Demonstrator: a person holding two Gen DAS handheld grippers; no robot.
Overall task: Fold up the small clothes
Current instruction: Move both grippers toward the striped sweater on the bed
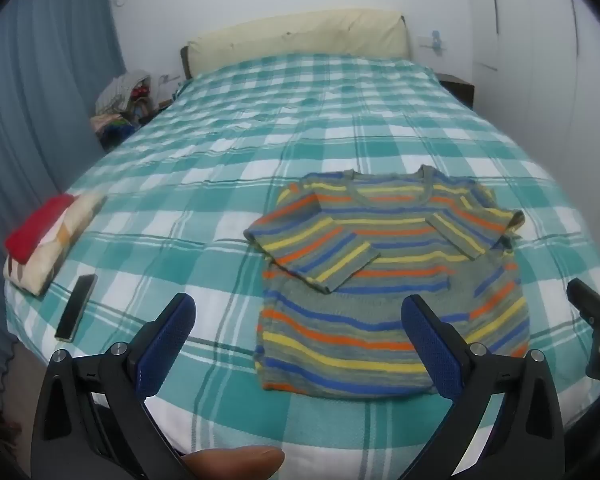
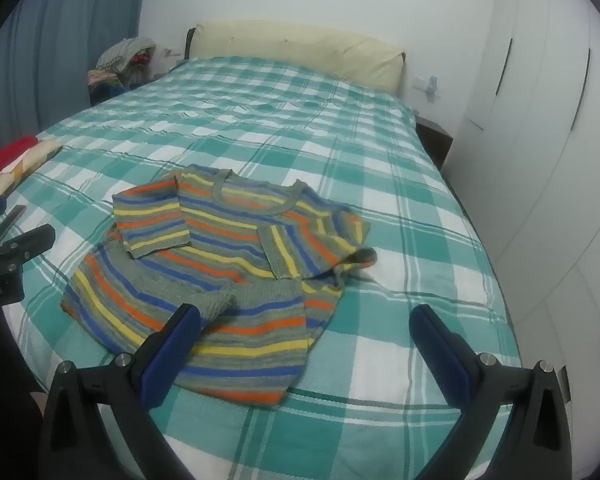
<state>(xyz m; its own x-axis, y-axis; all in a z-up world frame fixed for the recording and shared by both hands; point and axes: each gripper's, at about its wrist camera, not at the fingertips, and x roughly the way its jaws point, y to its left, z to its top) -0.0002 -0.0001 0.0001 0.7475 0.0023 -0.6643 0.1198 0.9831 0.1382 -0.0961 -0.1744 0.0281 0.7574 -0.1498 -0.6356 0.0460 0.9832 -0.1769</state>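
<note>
In the centre of both views, the striped sweater [image 1: 384, 276] lies flat on the checked bedspread [image 1: 220, 168], sleeves folded in. The left gripper [image 1: 298, 320] and right gripper [image 2: 304, 330] hover above it, jaws wide apart and empty.

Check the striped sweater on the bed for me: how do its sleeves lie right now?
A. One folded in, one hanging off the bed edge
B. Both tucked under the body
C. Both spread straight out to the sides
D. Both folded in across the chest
D: on the striped sweater both sleeves lie folded inward over the chest, their cuffs resting on the front, while the hem end is still unfolded on the checked bedspread.
</note>
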